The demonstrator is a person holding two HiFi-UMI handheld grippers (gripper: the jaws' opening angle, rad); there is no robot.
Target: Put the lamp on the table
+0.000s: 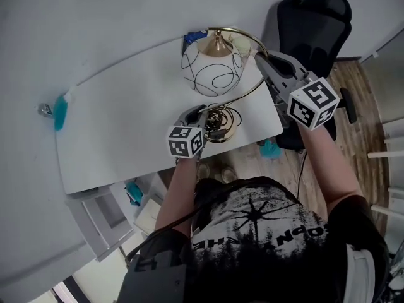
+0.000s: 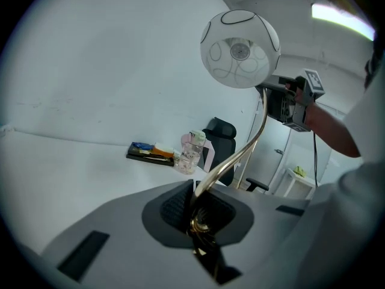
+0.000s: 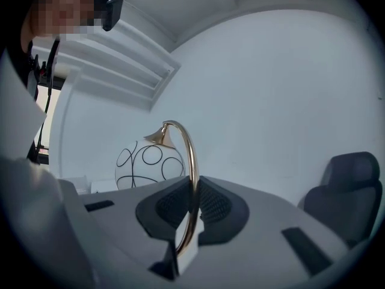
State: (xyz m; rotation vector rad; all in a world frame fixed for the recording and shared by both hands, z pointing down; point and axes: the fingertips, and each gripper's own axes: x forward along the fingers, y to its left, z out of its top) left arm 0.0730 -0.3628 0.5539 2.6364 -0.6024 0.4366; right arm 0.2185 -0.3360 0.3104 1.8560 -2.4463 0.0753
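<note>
The lamp has a white globe shade (image 1: 213,68) with black loops, a curved gold arm (image 1: 255,88) and a round gold base (image 1: 223,124). It stands over the white table (image 1: 126,131) near the front right corner. My left gripper (image 1: 206,120) is shut on the arm just above the base (image 2: 203,226). My right gripper (image 1: 262,63) is shut on the upper curve of the gold arm (image 3: 192,179), right of the shade (image 3: 149,165). In the left gripper view the shade (image 2: 240,49) hangs high above the jaws.
A black office chair (image 1: 309,24) stands past the table's right edge. A teal bottle (image 1: 60,111) lies at the table's left end. A book (image 2: 150,152) and a clear bottle (image 2: 190,152) sit at the far edge. White drawers (image 1: 107,216) stand under the table's near side.
</note>
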